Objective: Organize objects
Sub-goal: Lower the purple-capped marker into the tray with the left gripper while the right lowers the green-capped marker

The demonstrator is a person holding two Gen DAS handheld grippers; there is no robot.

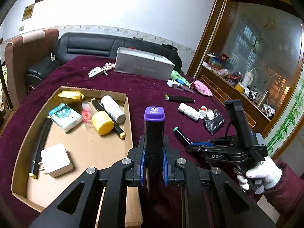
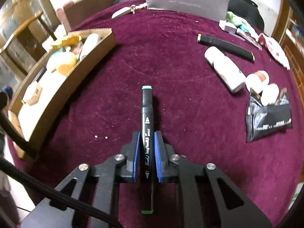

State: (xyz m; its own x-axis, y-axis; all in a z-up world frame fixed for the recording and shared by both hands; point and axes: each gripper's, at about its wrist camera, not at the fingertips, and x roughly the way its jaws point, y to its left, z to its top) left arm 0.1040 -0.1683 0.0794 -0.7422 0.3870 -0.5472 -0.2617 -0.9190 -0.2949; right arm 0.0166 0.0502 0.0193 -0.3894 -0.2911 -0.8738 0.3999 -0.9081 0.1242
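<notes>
My left gripper [image 1: 153, 146] is shut on a black marker with a purple cap [image 1: 154, 127], which stands up between the blue pads just right of the cardboard box [image 1: 129, 117]. My right gripper [image 2: 147, 139] is shut on a black marker with green caps [image 2: 146, 106]. That marker points away from me, low over the maroon cloth [image 2: 171, 60]. In the left wrist view the right gripper [image 1: 188, 145] comes in from the right in a white-gloved hand [image 1: 260, 174], with the green-capped marker [image 1: 180, 133] at its tips. The box holds a white charger [image 1: 56, 159], a yellow cap [image 1: 102, 122], a tissue packet [image 1: 64, 116] and other markers.
Loose on the cloth to the right lie a white bottle [image 2: 224, 68], another black marker [image 2: 226, 46], small red-and-white jars [image 2: 258, 77] and a black pouch [image 2: 267, 117]. A grey box [image 2: 186, 3] and a key fob [image 1: 96, 71] sit at the far side.
</notes>
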